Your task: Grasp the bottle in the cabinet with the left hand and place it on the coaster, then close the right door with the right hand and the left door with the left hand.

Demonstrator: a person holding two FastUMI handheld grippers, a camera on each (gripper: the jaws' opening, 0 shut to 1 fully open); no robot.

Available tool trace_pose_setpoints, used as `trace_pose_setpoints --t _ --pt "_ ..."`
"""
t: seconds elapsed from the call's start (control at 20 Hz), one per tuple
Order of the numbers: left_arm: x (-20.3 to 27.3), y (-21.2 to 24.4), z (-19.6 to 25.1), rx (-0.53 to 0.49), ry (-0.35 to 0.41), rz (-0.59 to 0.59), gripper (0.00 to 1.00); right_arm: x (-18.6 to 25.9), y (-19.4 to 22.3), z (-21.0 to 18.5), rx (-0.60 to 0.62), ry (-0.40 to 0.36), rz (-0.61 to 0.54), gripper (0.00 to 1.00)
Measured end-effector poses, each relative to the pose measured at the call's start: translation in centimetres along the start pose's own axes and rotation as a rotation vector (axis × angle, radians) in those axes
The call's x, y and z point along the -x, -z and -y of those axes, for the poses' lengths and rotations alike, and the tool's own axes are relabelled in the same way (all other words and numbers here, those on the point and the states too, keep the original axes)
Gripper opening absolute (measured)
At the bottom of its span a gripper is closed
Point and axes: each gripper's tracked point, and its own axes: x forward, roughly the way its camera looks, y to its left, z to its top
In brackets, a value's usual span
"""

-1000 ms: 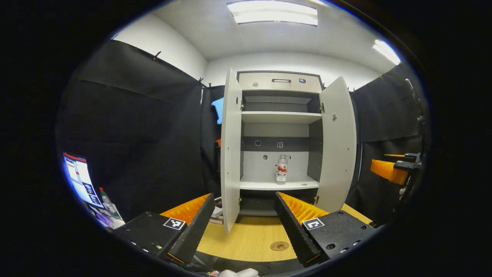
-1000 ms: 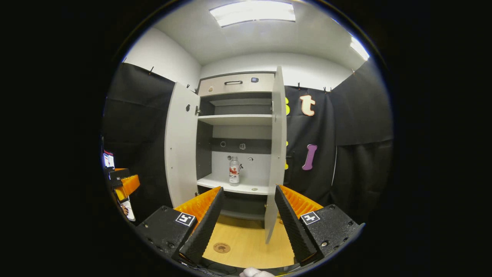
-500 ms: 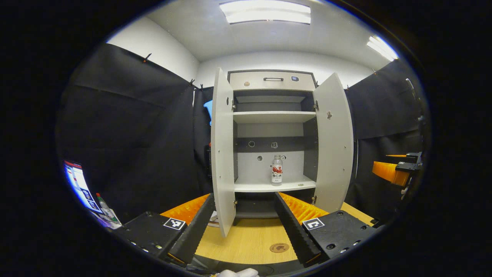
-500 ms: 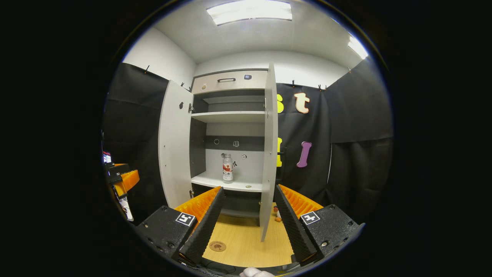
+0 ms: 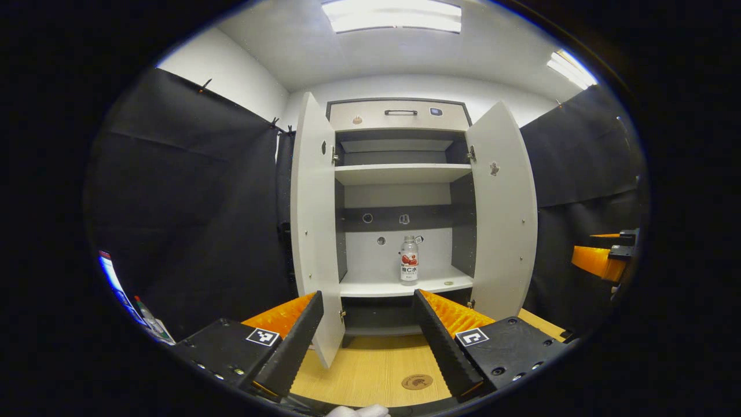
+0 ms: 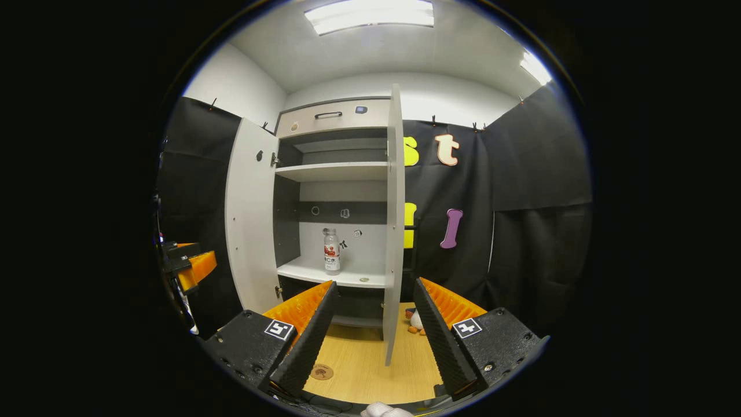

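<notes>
In the left gripper view, the left gripper (image 5: 367, 324) hangs with jaws wide apart and empty over the table (image 5: 370, 370), the coaster (image 5: 417, 381) lying between its fingers; in the cabinet (image 5: 399, 116), both doors open, the bottle (image 5: 408, 260) stands upright on the lower shelf, its red label too small to read. In the right gripper view, the right gripper (image 6: 371, 324) is likewise spread and empty, facing the edge of the right door (image 6: 394, 231), with the bottle (image 6: 331, 250) on the shelf and the coaster (image 6: 321, 372) on the table by its left finger.

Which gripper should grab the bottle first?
Left. The left hand-held gripper is open and points nearly straight at the bottle between the open doors. From the right hand-held gripper, the bottle sits off to the side.
</notes>
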Motion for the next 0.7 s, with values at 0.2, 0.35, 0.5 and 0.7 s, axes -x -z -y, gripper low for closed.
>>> trace_pose_setpoints --t 0.2,0.35,0.5,0.7 --pt "-5.8 -1.5 1.4 -0.009 0.023 0.043 0.95 -1.1 -0.2 0.9 0.003 0.005 -0.007 0.82" --pt "-11.4 -3.2 3.4 -0.020 0.054 0.080 0.95 -1.7 -0.1 1.4 0.006 0.001 -0.013 0.82" --pt "-17.2 -4.5 5.7 -0.006 0.085 0.094 0.99 -2.4 0.5 1.6 0.014 -0.008 -0.033 0.82" --pt "-24.6 -5.2 8.6 -0.017 0.098 0.119 0.95 -3.1 1.2 3.1 -0.004 0.001 -0.059 0.82"
